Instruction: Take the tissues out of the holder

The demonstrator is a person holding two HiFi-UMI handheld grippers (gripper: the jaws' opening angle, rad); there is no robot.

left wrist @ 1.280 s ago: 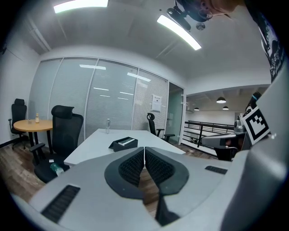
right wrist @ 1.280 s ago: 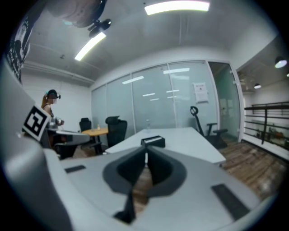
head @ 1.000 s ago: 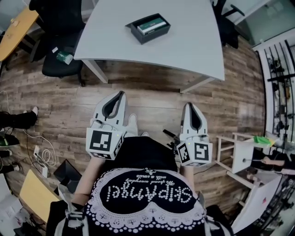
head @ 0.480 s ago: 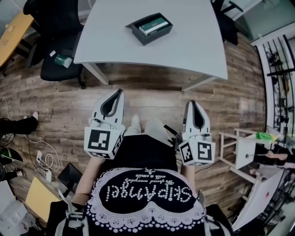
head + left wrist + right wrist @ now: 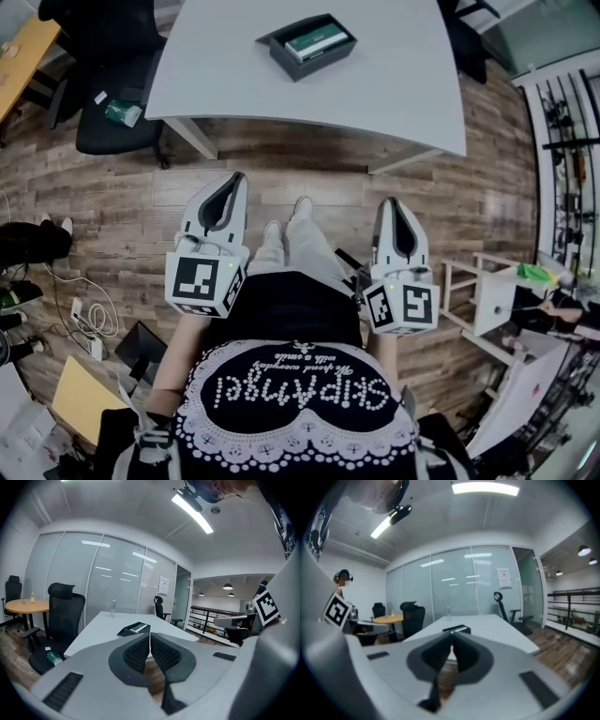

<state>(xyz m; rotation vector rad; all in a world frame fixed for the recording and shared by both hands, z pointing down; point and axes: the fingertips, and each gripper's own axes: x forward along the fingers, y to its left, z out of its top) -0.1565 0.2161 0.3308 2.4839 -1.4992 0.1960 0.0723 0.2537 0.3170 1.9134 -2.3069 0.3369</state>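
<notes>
Black chair (image 5: pixel 108 66) at far left. Left gripper (image 5: pixel 234 180) clenched, empty, held low over the wood floor (image 5: pixel 309 187). Dark holder (image 5: pixel 302 67) with green-topped tissues (image 5: pixel 317 41) inside sits on the grey table (image 5: pixel 403 84), well ahead of both grippers. Right gripper (image 5: pixel 389 203) also clenched, empty.

A pale grey table (image 5: pixel 394 84) stands on a wood-plank floor (image 5: pixel 103 202). A black office chair (image 5: pixel 103 141) sits left of it, and seemingly frosted glass walls (image 5: pixel 93 578) stand behind.
</notes>
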